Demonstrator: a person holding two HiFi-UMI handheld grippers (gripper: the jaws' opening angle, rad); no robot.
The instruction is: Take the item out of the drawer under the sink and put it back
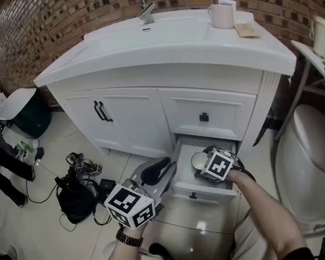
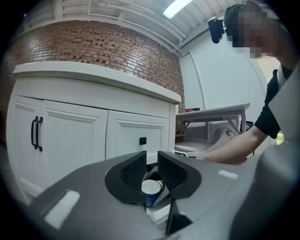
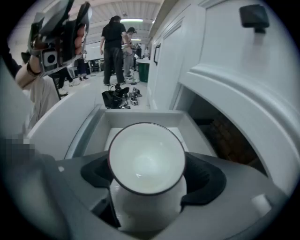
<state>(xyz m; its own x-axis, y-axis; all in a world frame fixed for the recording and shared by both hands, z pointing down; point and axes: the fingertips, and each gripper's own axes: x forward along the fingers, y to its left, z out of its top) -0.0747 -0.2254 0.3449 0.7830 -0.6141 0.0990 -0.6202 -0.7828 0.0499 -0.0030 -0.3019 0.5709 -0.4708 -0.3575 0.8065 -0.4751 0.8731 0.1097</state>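
Head view: we are holding the right gripper (image 1: pixel 205 158) down inside the open drawer (image 1: pixel 209 189) at the bottom right of the vanity (image 1: pixel 128 115). Its jaws are sitting on either side of the cup (image 1: pixel 197 161), which is inside that drawer. We are holding the left gripper (image 1: pixel 164 167) just left of the drawer, pointing toward it. A mug (image 1: pixel 222 15) is standing on the counter beside the sink (image 1: pixel 155 37).

Left gripper view: the jaws are standing a little apart and clamping nothing. Through the narrow gap a pale round thing (image 2: pixel 151 187) is showing, and we cannot tell whether it is the cup. Our right arm (image 2: pixel 227 152) is reaching in from the right, past the vanity's closed upper drawer with its black knob (image 2: pixel 142 140).

Right gripper view: the jaws are standing wide and pressing on both sides of the cup's white body, with its dark-rimmed mouth tilting toward the camera. The drawer is lying open behind and below it; we cannot tell whether the cup is touching the drawer floor. People (image 3: pixel 113 47) are standing far behind.
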